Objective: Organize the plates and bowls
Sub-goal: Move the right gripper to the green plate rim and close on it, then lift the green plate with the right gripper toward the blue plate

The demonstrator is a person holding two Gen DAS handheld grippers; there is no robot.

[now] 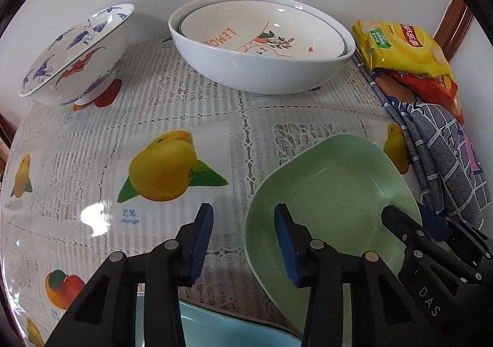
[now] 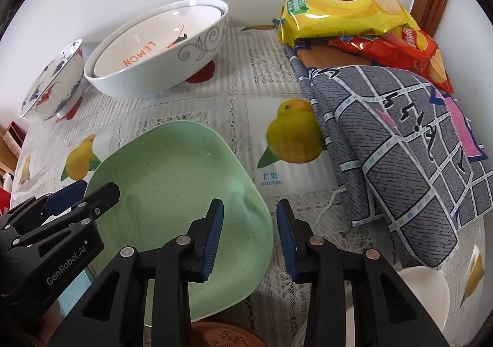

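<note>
The blue-patterned bowl [image 1: 74, 54] stands far left of the green plate [image 1: 332, 202], with the white bowl [image 1: 262, 70] holding a lemon-print dish [image 1: 262, 30] behind it. The left tongs [image 1: 243, 242] straddle the plate's left rim, released; the right tongs [image 2: 249, 242] straddle its right rim, released. A folded cloth [image 2: 400, 143] lies right of the plate on the bench [image 1: 172, 106].

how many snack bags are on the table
2: a yellow chip bag at the far right corner by the wall, and a red chip bag under it, resting on the grey cloth. More may be hidden.
</note>
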